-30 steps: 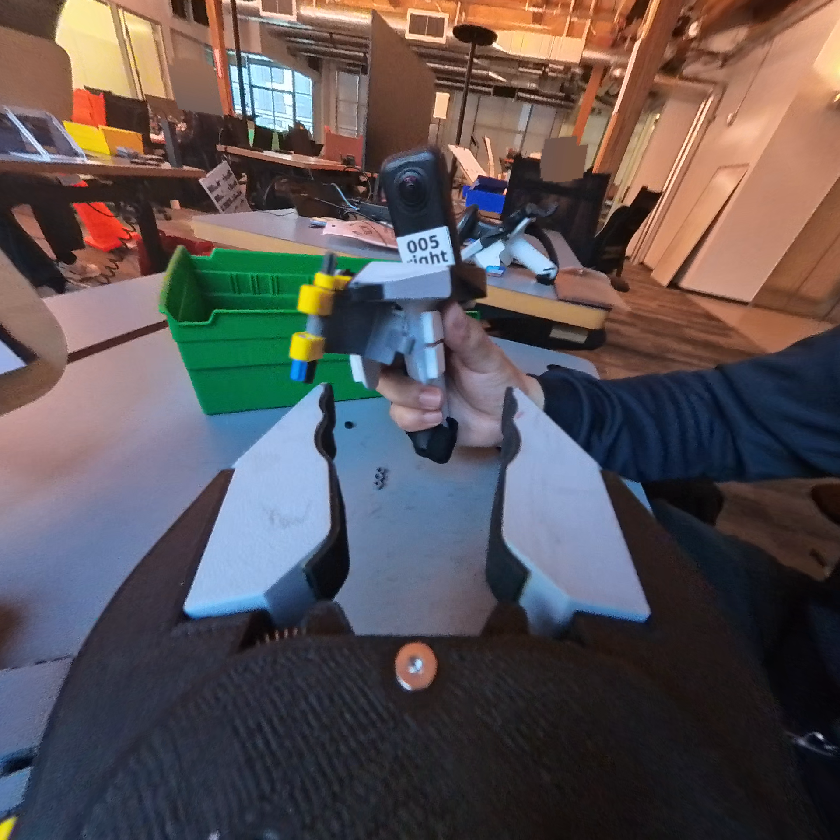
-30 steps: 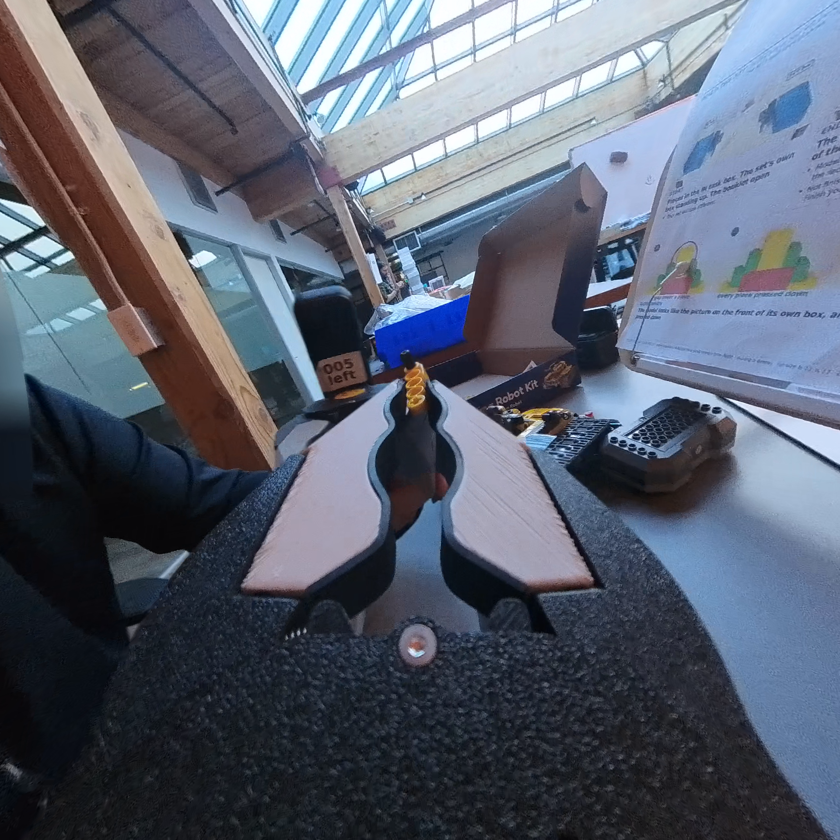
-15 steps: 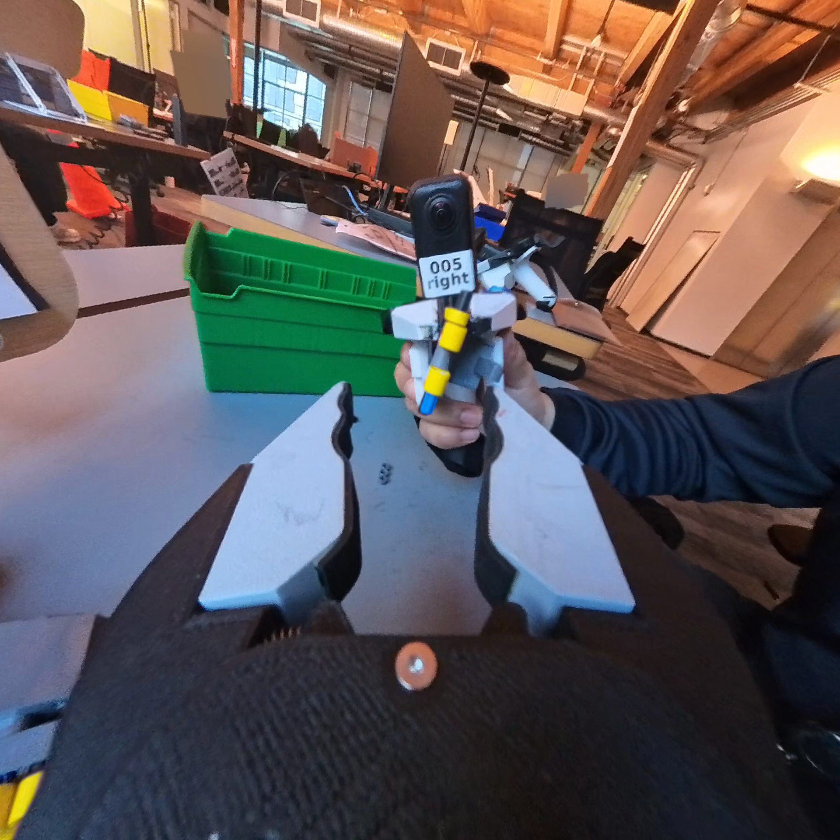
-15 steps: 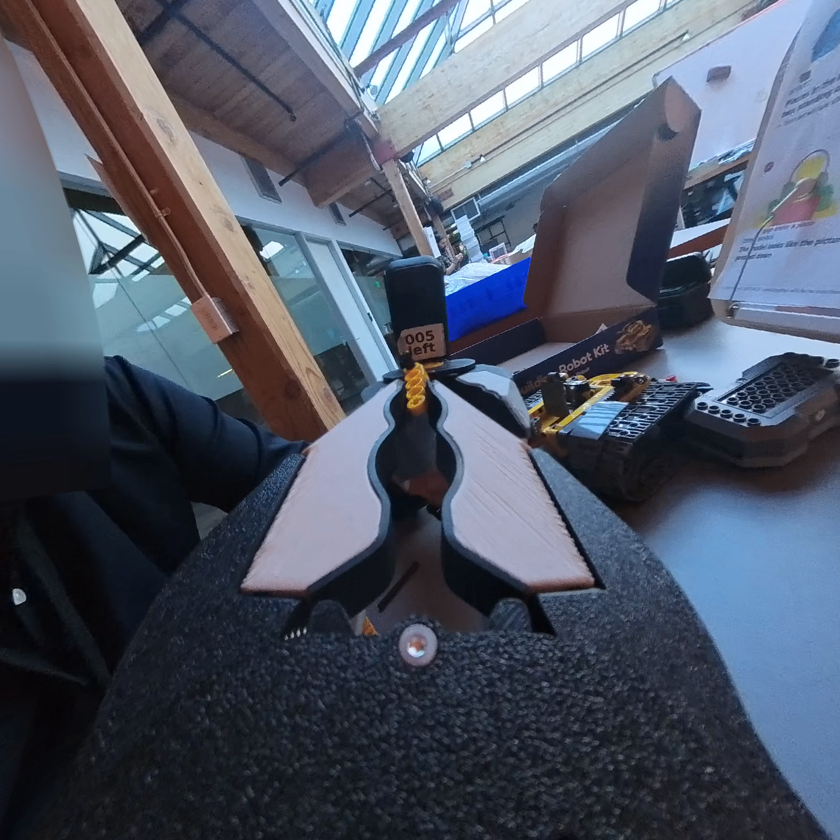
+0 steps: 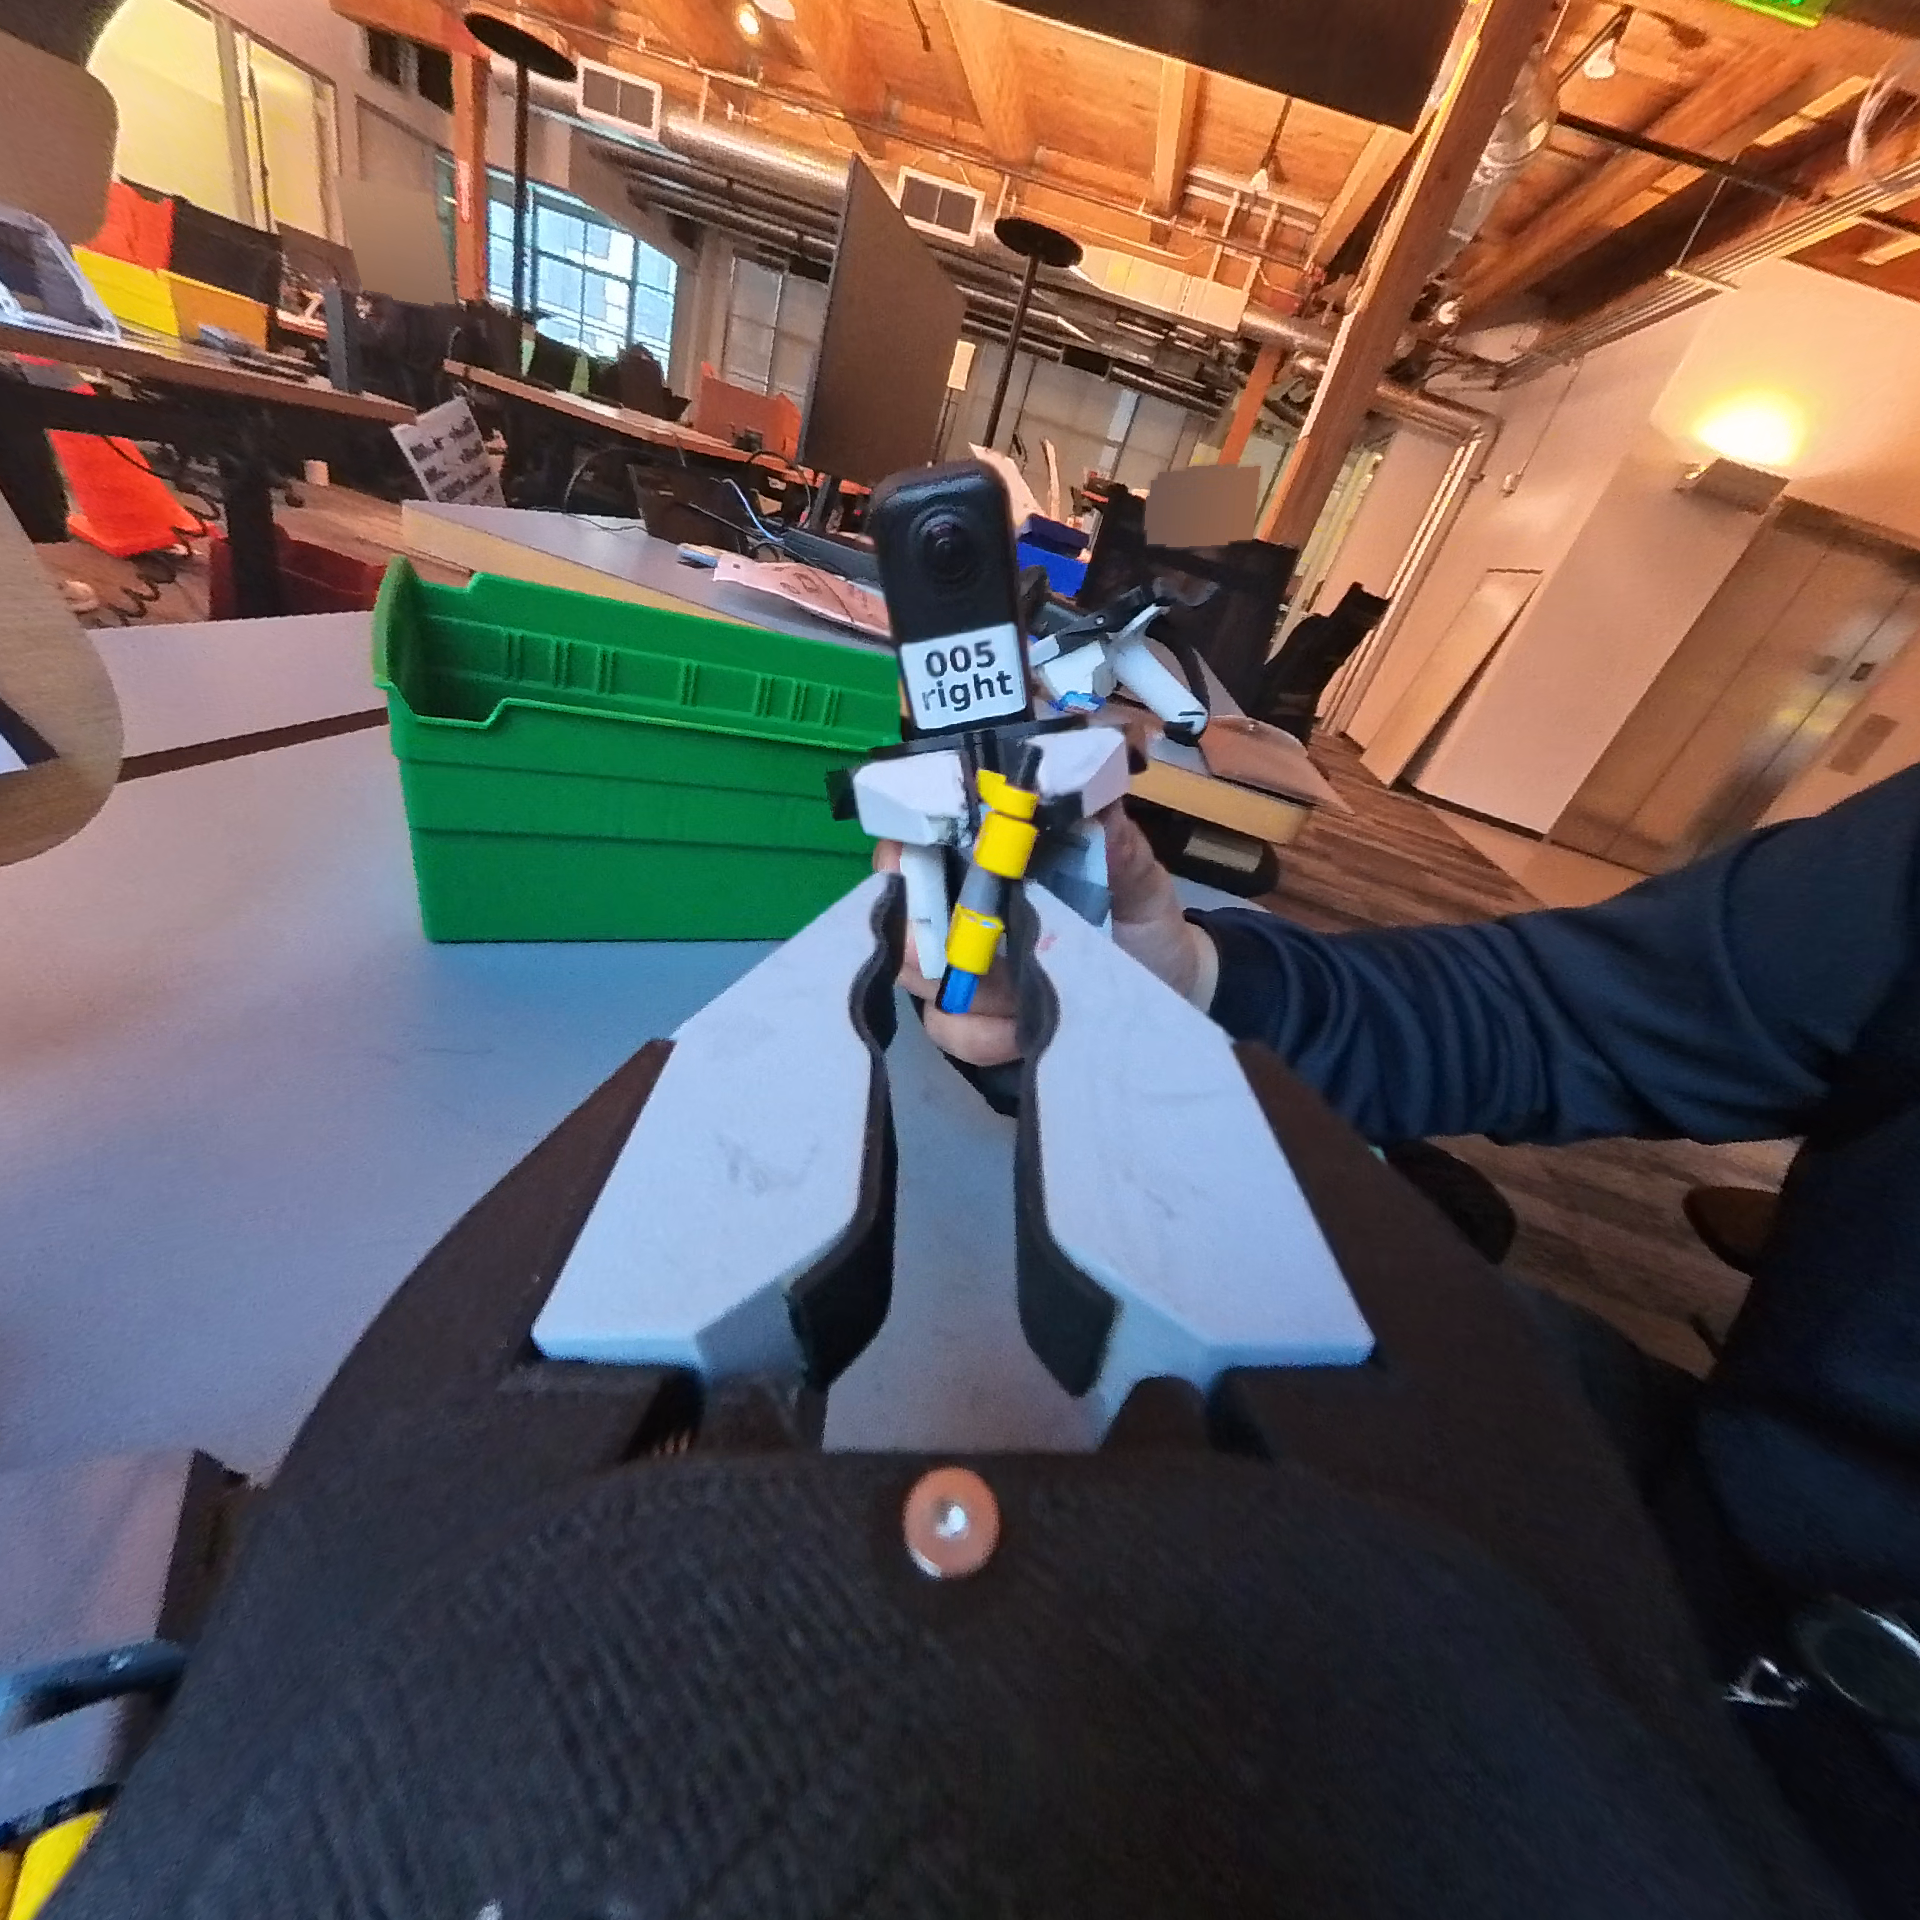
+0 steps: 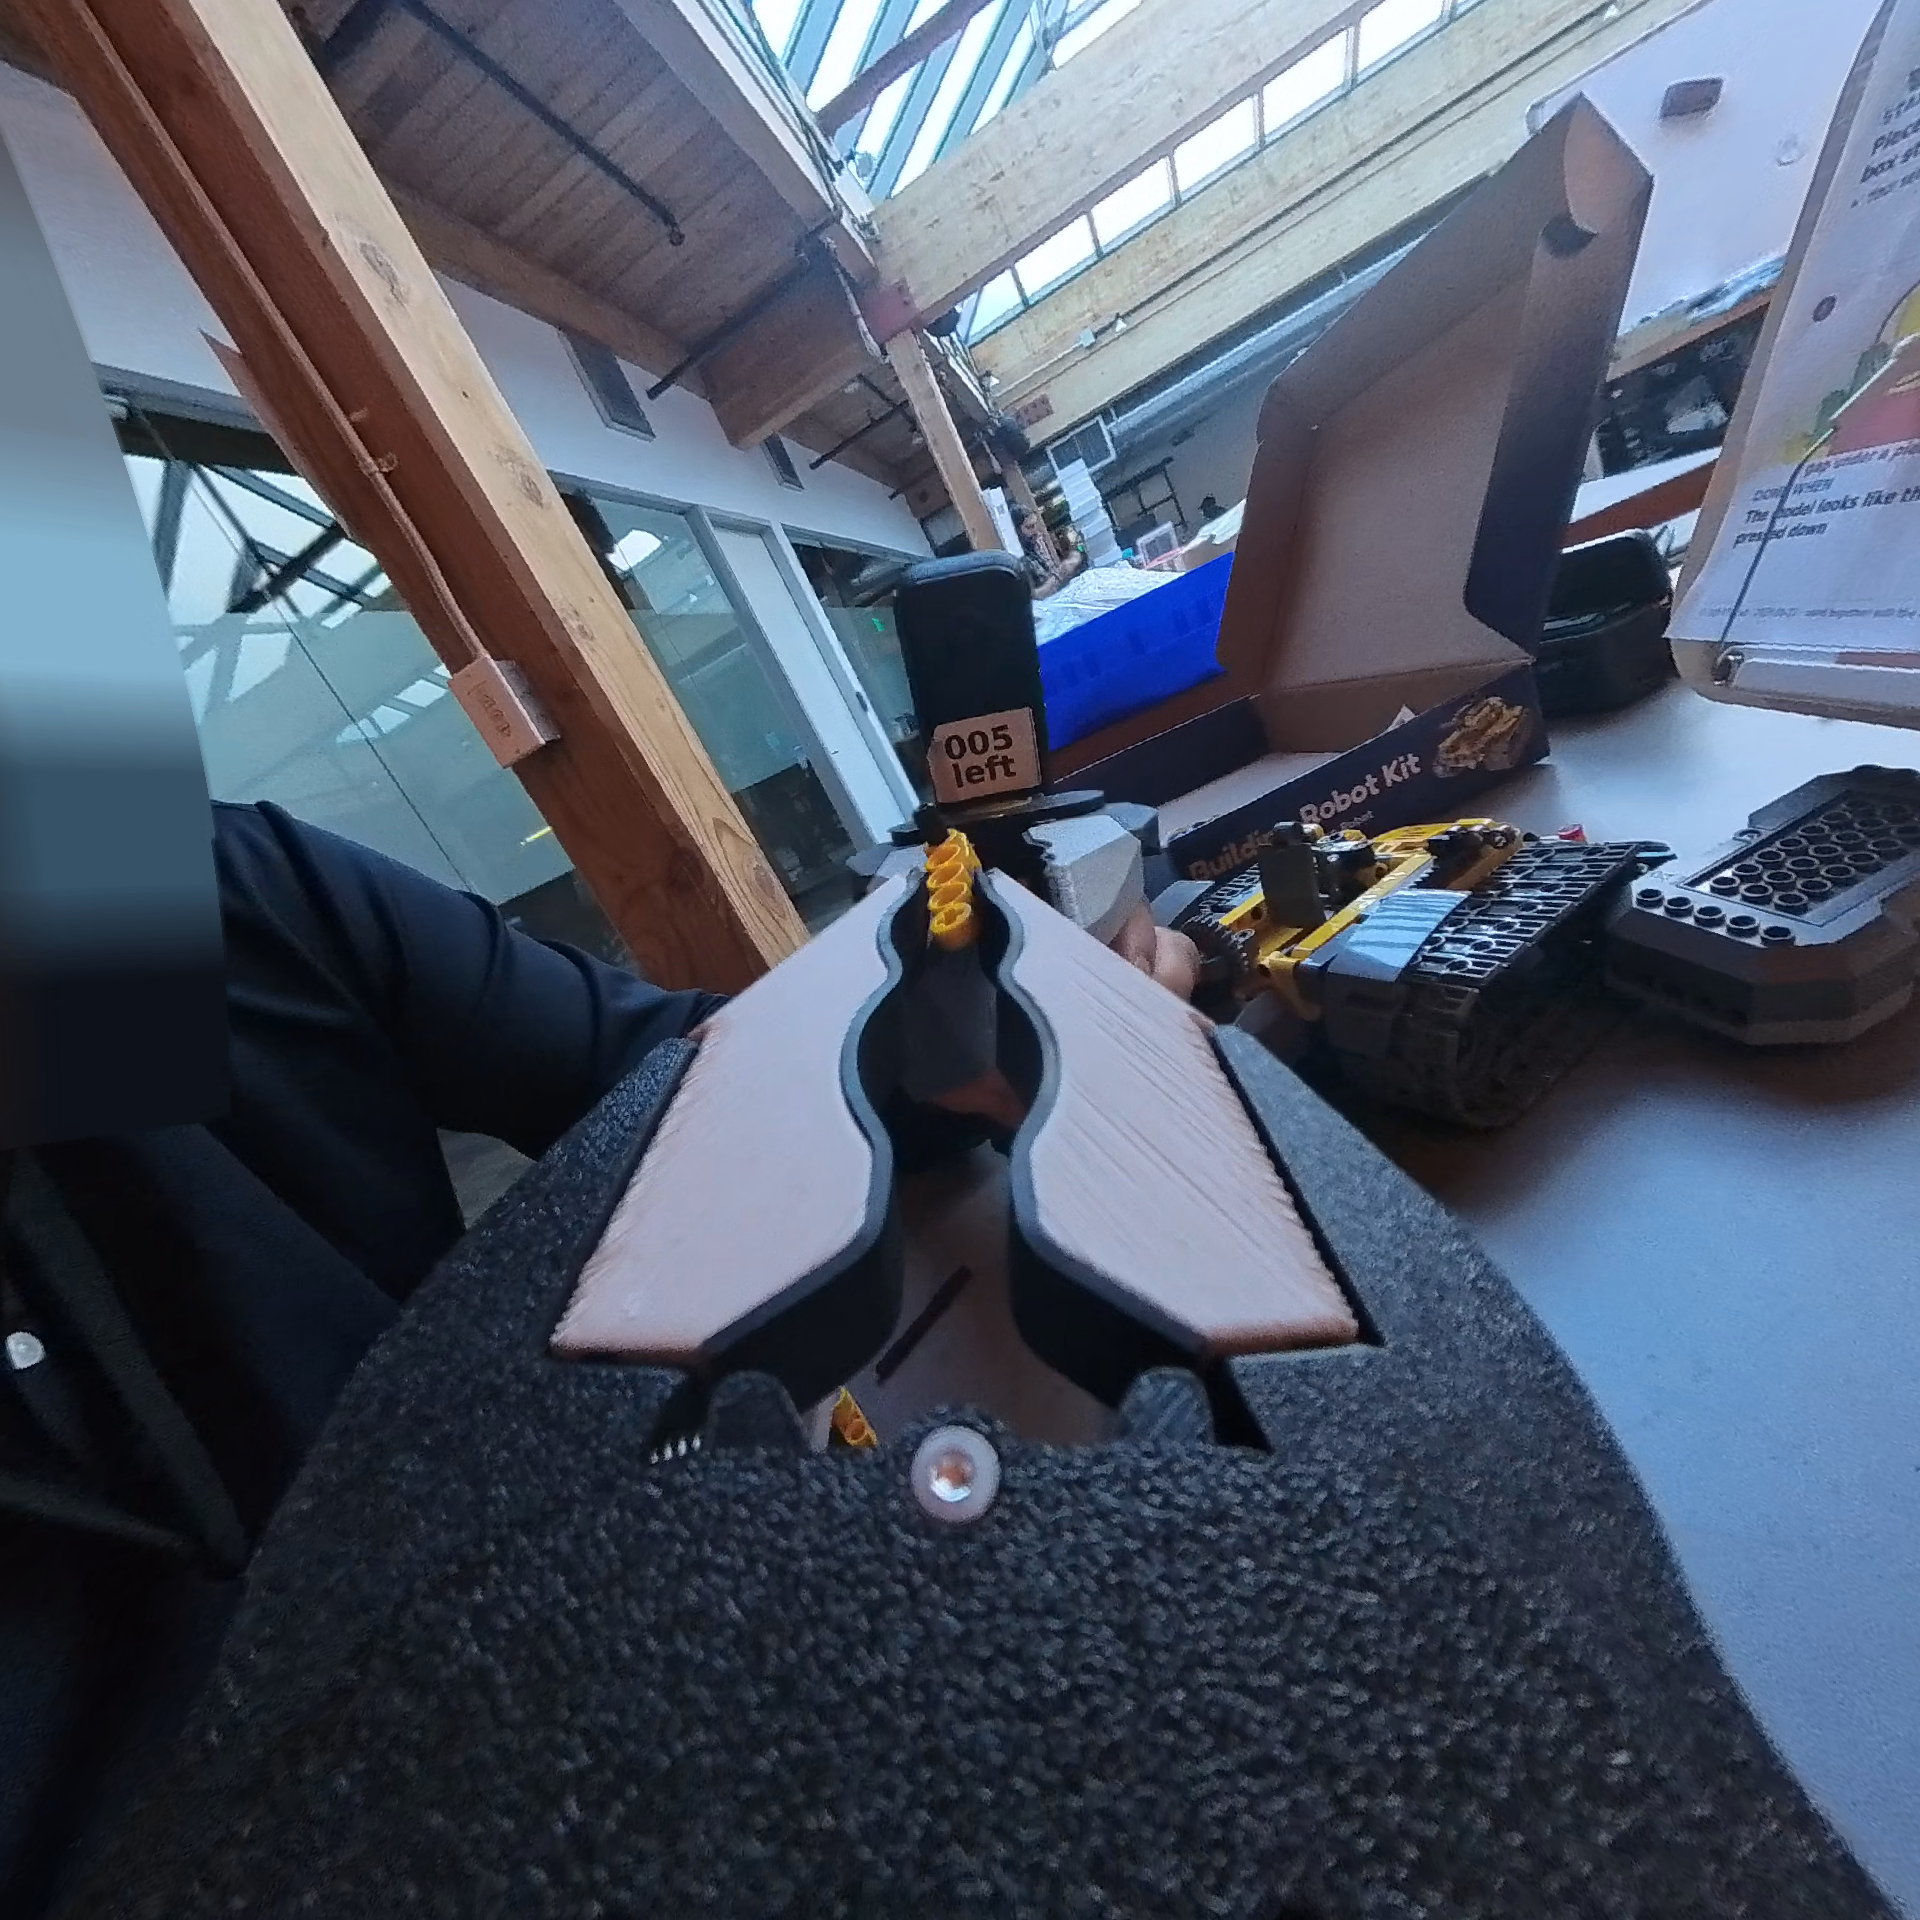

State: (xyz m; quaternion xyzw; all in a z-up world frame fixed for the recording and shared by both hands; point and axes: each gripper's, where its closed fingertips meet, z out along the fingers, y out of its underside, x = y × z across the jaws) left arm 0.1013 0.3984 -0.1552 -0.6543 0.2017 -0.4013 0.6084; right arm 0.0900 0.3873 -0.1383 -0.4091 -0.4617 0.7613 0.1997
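My right gripper (image 6: 951,878) has brown fingers and is shut on a small brick piece (image 6: 948,904), a yellow beam with holes on a dark axle. In the left wrist view the same piece (image 5: 1000,836) shows yellow collars, a grey shaft and a blue tip, and hangs down from the right gripper (image 5: 987,790). My left gripper (image 5: 956,925) has grey fingers, narrowed but still apart. Its tips stand on either side of the piece's lower end. I cannot see them touch it. A hand holds the right gripper behind the piece.
A green bin (image 5: 623,790) stands on the grey table (image 5: 260,1039) behind the grippers. A yellow and black tracked brick vehicle (image 6: 1403,977), a black studded part (image 6: 1787,894), an open cardboard box (image 6: 1403,520) and a printed sheet (image 6: 1829,416) are to the right. Left and right tips are no more than a few centimetres apart.
My left gripper's fingers have narrowed from wide open. The right gripper has turned to face it and brought the piece down between the left fingertips.
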